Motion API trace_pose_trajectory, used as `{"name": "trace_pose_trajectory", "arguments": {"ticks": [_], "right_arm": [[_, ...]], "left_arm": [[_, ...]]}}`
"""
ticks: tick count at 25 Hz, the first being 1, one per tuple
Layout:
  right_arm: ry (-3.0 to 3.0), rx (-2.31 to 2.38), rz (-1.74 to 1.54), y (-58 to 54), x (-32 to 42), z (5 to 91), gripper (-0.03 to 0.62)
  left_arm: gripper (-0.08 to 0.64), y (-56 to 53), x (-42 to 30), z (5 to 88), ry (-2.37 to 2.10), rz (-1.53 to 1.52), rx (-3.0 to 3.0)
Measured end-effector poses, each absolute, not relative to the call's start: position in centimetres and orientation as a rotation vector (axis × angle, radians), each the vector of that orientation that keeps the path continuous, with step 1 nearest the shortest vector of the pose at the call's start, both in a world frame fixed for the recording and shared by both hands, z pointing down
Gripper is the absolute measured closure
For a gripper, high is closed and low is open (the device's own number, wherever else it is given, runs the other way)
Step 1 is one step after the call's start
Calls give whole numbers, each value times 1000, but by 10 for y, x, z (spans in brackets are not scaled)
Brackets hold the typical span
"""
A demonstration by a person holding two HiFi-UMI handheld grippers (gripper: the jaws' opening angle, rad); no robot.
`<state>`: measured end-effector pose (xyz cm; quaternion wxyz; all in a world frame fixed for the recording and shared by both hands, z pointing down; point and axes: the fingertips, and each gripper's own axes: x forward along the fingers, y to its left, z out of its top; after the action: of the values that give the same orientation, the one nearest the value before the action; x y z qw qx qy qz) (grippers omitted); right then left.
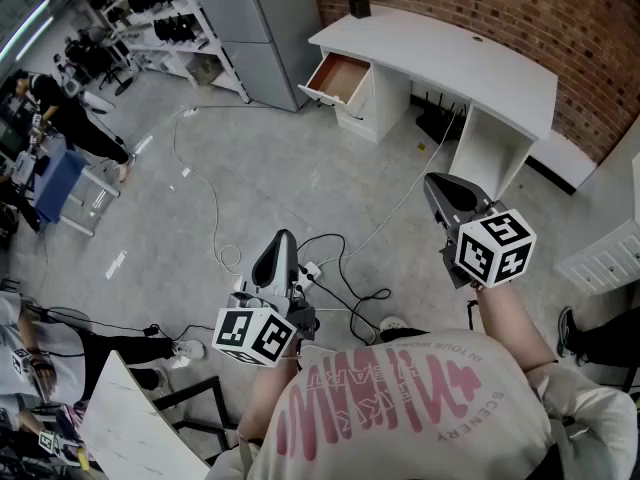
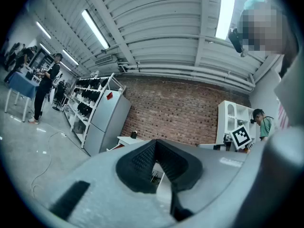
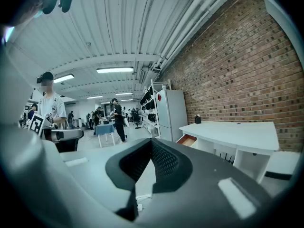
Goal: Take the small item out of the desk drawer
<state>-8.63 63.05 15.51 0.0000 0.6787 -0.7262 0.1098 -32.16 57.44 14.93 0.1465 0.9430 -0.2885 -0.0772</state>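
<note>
Facing desk (image 1: 450, 53) from well apart. Drawer (image 1: 338, 76) open at its left end, ahead, pulled out toward lower left. Item inside not discernible. Left hand-held gripper (image 1: 283, 240), right hand-held gripper (image 1: 440, 180): both jaws together, empty. Right judged slightly nearer to drawer.

head view looks steeply down; both gripper views face the far desk (image 1: 450, 60).
</note>
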Motion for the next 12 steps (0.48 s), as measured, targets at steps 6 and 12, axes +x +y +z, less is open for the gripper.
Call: {"name": "trace_pose_trajectory", "arguments": {"ticks": [6, 12], "right_arm": [[-2284, 2126, 341, 631, -90, 151, 581], [-2278, 2128, 342, 637, -98, 152, 581]], "left_arm": [[555, 576, -325, 145, -830, -248, 2701], [555, 582, -329, 145, -813, -254, 2699]]}}
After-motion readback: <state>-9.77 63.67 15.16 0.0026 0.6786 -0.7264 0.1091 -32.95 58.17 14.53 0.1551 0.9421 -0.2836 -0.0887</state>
